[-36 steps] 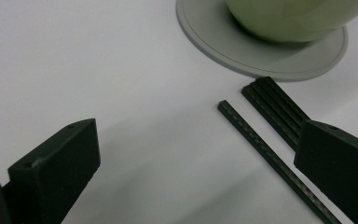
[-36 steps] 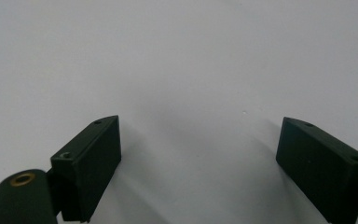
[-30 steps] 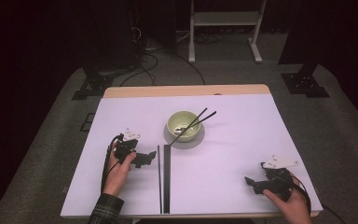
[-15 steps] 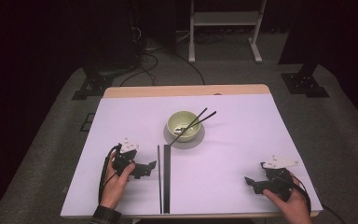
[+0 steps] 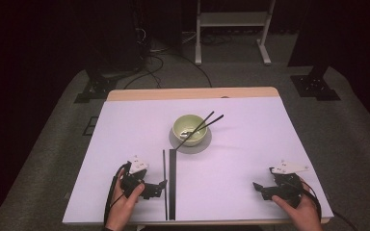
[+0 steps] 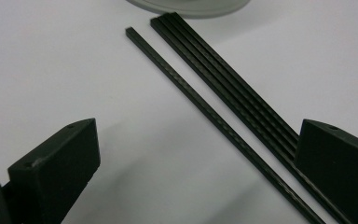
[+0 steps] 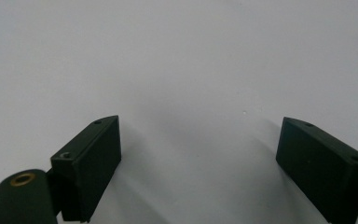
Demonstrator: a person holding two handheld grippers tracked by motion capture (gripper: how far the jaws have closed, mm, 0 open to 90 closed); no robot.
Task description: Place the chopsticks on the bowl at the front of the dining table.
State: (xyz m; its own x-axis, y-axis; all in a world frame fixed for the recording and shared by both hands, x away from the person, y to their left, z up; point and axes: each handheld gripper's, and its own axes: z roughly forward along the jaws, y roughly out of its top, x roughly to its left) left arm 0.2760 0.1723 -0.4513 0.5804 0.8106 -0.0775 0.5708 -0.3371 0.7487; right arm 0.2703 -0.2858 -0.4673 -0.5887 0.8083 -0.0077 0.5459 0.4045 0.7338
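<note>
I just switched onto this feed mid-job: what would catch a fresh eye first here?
The pale green bowl at the middle of the white table, with two black chopsticks leaning out over its right rim. Next, the row of black chopsticks lying flat on the table in front of the bowl, one set slightly apart. The left gripper, open, sits beside them; the right gripper rests open at the near right.

My left gripper (image 5: 160,185) has drawn back along the table toward my own edge — a second ago it sat farther up, closer to the bowl (image 5: 191,130). Its tip now lies just beside the single black stick (image 5: 164,183), lower along its length — my left hand (image 5: 125,204) has pulled back with it.
</note>
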